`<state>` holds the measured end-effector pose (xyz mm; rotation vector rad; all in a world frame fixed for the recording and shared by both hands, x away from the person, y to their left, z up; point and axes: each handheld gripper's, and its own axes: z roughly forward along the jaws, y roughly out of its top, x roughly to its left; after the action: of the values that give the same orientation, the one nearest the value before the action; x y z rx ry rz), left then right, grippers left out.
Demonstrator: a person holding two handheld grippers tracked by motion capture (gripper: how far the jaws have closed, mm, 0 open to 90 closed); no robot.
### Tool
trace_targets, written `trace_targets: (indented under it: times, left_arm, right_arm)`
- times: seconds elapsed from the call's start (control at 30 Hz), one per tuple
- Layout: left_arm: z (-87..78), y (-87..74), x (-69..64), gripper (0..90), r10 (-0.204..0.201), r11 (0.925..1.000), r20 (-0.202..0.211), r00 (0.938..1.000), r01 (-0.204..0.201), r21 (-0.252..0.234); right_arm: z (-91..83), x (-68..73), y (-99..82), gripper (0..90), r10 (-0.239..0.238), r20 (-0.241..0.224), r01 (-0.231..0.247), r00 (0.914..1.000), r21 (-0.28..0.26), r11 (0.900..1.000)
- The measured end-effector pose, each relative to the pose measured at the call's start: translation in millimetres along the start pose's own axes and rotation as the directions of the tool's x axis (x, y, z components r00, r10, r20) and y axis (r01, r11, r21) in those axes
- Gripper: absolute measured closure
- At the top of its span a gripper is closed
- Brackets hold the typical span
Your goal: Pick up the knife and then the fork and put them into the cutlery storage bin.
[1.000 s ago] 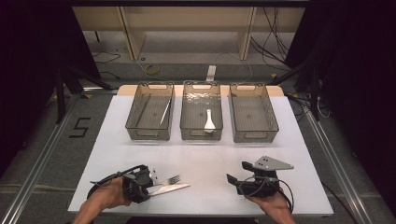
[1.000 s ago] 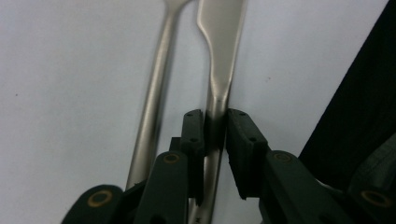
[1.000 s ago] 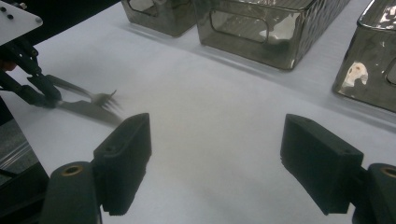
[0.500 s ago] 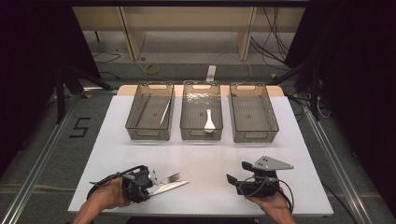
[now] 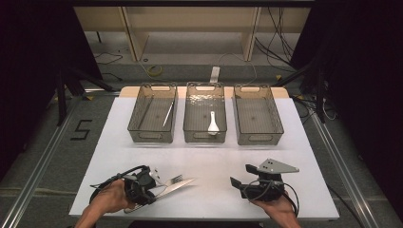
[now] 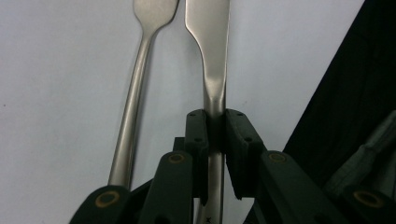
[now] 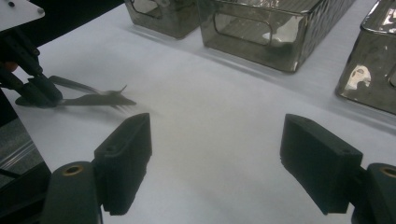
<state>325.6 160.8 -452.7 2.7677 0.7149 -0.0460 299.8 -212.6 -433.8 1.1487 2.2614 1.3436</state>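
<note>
My left gripper (image 5: 153, 186) rests at the near left of the white table (image 5: 214, 156), shut on the handle of a metal knife (image 5: 183, 183). In the left gripper view its pads (image 6: 239, 133) pinch the knife (image 6: 214, 70) just below the blade. A metal fork (image 6: 135, 93) lies on the table right beside the knife, tines (image 5: 175, 179) pointing right. My right gripper (image 5: 241, 175) sits at the near right, open, with bare table between its fingers (image 7: 128, 156). From the right gripper view the left gripper (image 7: 37, 88) and both utensils (image 7: 100, 99) appear at far left.
Three clear bins stand in a row at the back. The left bin (image 5: 138, 118) holds a slim metal utensil (image 5: 167, 114), the middle bin (image 5: 192, 124) a white spoon (image 5: 213, 122), and the right bin (image 5: 258, 135) looks empty. The table's near edge lies just below both hands.
</note>
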Motion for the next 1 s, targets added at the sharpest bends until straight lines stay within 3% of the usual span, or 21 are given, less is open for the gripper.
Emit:
trace_targets:
  times: [0.13, 0.37, 0.63, 0.87, 1.0]
  left_arm:
    - [-2.3, 4.7, 0.5, 79.8, -0.018, 0.9998, 0.036, 0.9992, 0.018, -0.009]
    - [-2.7, 17.9, -4.1, 79.9, -0.009, 0.9997, 0.065, 0.9978, 0.011, -0.023]
    - [-1.8, 33.5, -5.4, 79.9, -0.003, 1.0000, 0.102, 0.9948, 0.003, 0.001]
    - [-1.0, 55.4, -14.8, 79.9, 0.027, 0.9995, 0.149, 0.9885, -0.029, 0.012]
    - [-1.5, 68.5, -18.6, 79.9, 0.048, 0.9984, 0.165, 0.9851, -0.052, 0.022]
  right_arm:
    - [0.2, 4.1, 1.1, 25.9, -0.017, -0.015, 0.017, 0.9997, -0.004, 0.9998]
    - [4.6, 19.5, 4.5, 25.9, -0.073, -0.059, 0.073, 0.9956, -0.002, 0.9973]
    - [4.6, 30.0, 7.7, 26.0, -0.107, -0.100, 0.106, 0.9892, -0.016, 0.9942]
    - [8.4, 51.5, 9.7, 26.1, -0.196, -0.147, 0.196, 0.9695, -0.015, 0.9805]
    - [12.6, 64.6, 8.6, 26.0, -0.262, -0.156, 0.265, 0.9523, -0.002, 0.9642]
